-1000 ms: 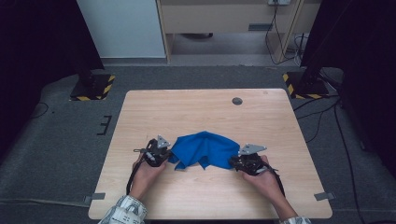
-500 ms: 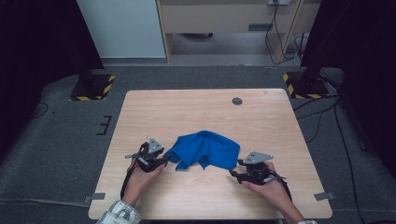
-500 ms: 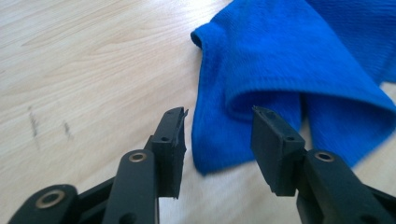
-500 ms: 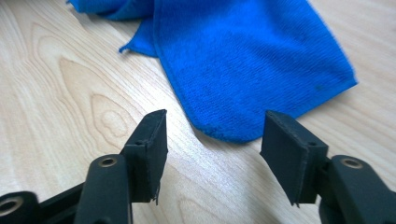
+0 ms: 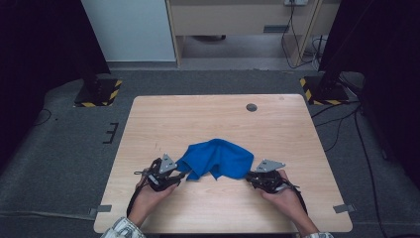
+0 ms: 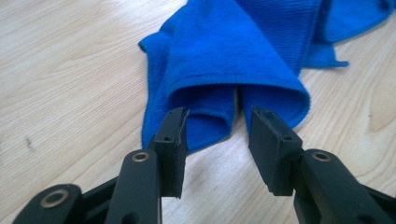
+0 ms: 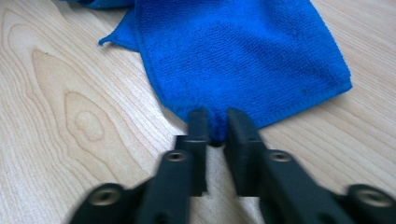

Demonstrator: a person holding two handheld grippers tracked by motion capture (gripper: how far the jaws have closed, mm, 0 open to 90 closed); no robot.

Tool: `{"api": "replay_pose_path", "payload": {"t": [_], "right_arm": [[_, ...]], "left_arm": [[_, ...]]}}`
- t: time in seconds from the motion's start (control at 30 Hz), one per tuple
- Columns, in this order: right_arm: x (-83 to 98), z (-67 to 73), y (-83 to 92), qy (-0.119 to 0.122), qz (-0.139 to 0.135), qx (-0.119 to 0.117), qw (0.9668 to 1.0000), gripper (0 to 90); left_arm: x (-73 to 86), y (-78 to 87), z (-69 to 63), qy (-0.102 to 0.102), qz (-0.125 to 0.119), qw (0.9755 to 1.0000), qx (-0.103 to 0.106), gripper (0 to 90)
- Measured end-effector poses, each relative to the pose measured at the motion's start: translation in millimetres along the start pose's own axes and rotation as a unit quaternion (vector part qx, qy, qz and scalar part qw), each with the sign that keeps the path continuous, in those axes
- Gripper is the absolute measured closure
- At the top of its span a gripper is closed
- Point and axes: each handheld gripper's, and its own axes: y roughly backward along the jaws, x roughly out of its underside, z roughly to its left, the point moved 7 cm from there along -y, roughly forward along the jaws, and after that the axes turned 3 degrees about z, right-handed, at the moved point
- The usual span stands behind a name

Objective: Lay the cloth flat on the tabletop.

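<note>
Crumpled blue microfibre cloth (image 5: 218, 158) on light wooden table (image 5: 213, 119), near front edge. Left gripper (image 6: 217, 133) parted, empty, at folded cloth edge. Right gripper (image 7: 217, 126) just closed, pinching cloth hem.

Cloth (image 5: 218, 158) on table (image 5: 198, 119) (near edge), grippers left (image 5: 179, 174) and right (image 5: 249, 176)

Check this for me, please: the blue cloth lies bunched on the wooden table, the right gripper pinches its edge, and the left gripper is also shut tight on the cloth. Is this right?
Not quite. The left gripper is not shut on the blue cloth: the left gripper view shows its fingers apart, with a fold of cloth just ahead of them. The rest holds: the cloth lies bunched on the wooden table, and the right gripper pinches its edge.
</note>
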Motion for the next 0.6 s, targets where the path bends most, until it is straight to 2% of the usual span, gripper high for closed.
{"api": "replay_pose_path", "payload": {"t": [0.07,0.3,0.37,0.47,0.6], "right_arm": [[-1.2,1.1,-1.2,0.003,0.002,-0.002,1.0000,89.6],[-8.4,6.4,5.6,0.005,-0.014,-0.016,0.9998,89.8],[-8.6,7.3,6.9,0.006,-0.017,-0.019,0.9996,85.0],[-8.7,9.3,6.2,0.005,-0.023,-0.021,0.9995,69.9],[-9.6,12.5,0.0,0.004,-0.020,-0.023,0.9995,55.2]], "left_arm": [[-0.4,-0.6,-1.4,-0.001,-0.001,1.0000,0.005,55.6],[-0.1,-4.1,-7.7,-0.015,0.004,0.9997,0.018,52.2],[-0.3,-4.4,-8.7,-0.017,0.004,0.9997,0.019,51.9],[-0.1,-4.6,-8.4,-0.017,0.005,0.9997,0.018,51.5],[0.3,-6.2,-8.6,-0.017,0.006,0.9996,0.020,49.9]]}}
